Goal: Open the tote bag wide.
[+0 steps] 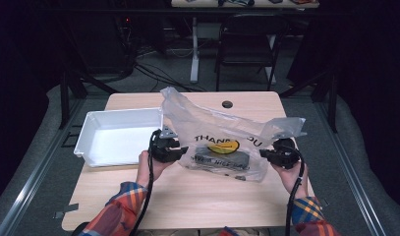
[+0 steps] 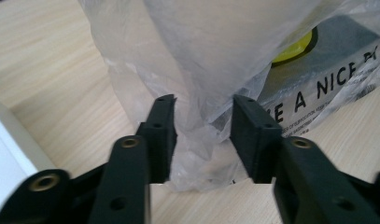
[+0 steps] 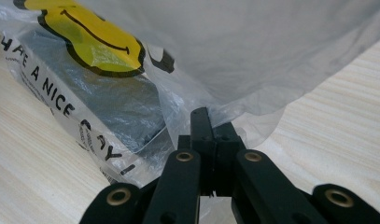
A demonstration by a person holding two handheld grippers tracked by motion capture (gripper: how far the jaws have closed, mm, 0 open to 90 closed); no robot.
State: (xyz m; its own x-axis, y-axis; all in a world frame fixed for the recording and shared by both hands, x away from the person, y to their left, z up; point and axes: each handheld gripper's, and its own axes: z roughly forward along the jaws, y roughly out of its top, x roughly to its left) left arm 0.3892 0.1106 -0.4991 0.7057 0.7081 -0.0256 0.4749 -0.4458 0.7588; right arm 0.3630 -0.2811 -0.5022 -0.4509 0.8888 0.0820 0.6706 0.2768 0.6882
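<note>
Your left gripper has its fingers spread around the plastic bag; your right gripper pinches its right edge.

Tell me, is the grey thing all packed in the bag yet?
Mostly. The flat grey box already lies inside the clear plastic smiley-face bag on the wooden table. In hand: the right claw is pinched shut on the bag's edge, while the left claw stands open around bunched plastic. Probably left: letting go or moving the bag; the white plastic tray sits beside it.
</note>
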